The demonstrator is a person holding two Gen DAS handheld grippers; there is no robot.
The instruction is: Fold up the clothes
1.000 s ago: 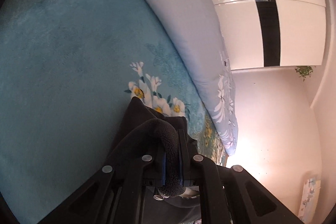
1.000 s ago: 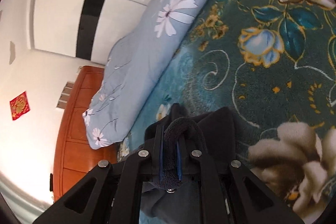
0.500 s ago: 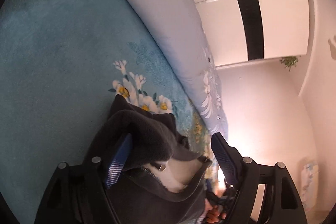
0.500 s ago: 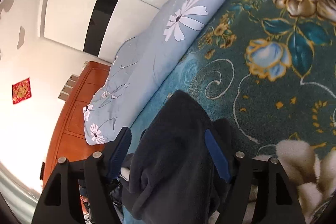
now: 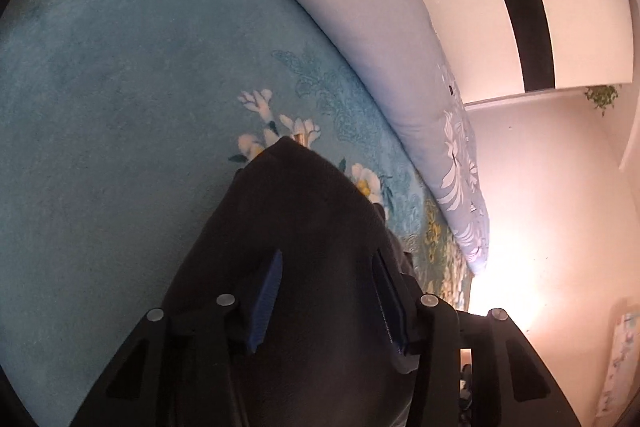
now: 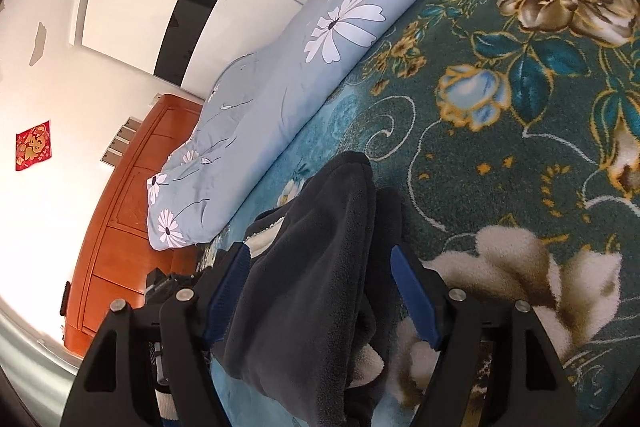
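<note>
Left gripper (image 5: 326, 259): spread wide, pinching nothing, blue pads either side of a hump of dark fleece garment (image 5: 304, 195). Right gripper (image 6: 318, 251): likewise spread, straddling the same garment (image 6: 340, 195) without clamping it.

Garment: resting on the teal floral blanket (image 5: 120, 67), rising from 6 o'clock toward the middle in both wrist views. Doubled over on itself, with a rounded fold edge pointing to 12 o'clock. Cream lining (image 6: 260, 241) peeking out at 9 o'clock of the fold in the right view. Pale blue duvet (image 6: 300, 47) running from 1 o'clock down to 8 o'clock there, just beyond the garment but apart from it; wooden headboard (image 6: 120, 227) at 8 o'clock.

Step in hand, as a judgement: somewhere inside one fold. Fits either a letting-go of a layer just laid over, or a reach to grip the doubled edge for a further fold. Cannot tell which from these views.

Whichever way: calls for keeping the fleece layers stacked and square, since thick pile looks prone to slumping and springing open. Rest of the garment hidden below the frames, so overall progress not judged.
</note>
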